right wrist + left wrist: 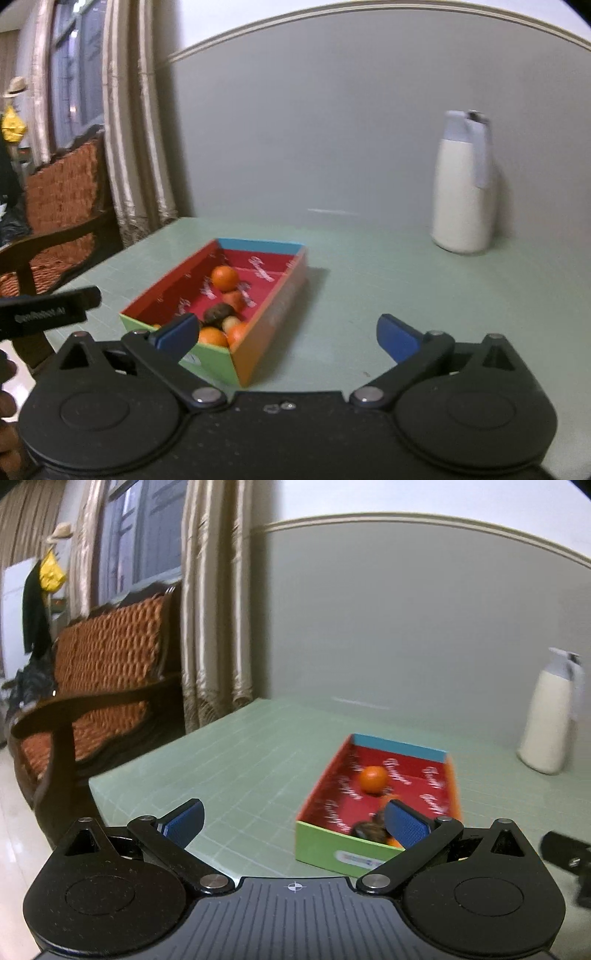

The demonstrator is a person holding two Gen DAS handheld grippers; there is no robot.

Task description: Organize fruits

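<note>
Grey wall [332,129] ahead of the claws; curtained window [147,535] and orange-cushioned wooden bench [103,672] off left.

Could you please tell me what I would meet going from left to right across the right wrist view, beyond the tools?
Wooden chair → curtain → fruit box → white jug.

We are in a home's living room. We see a carved wooden sofa [99,686] with orange cushions, long satin curtains [210,602], and a window [140,531].
</note>
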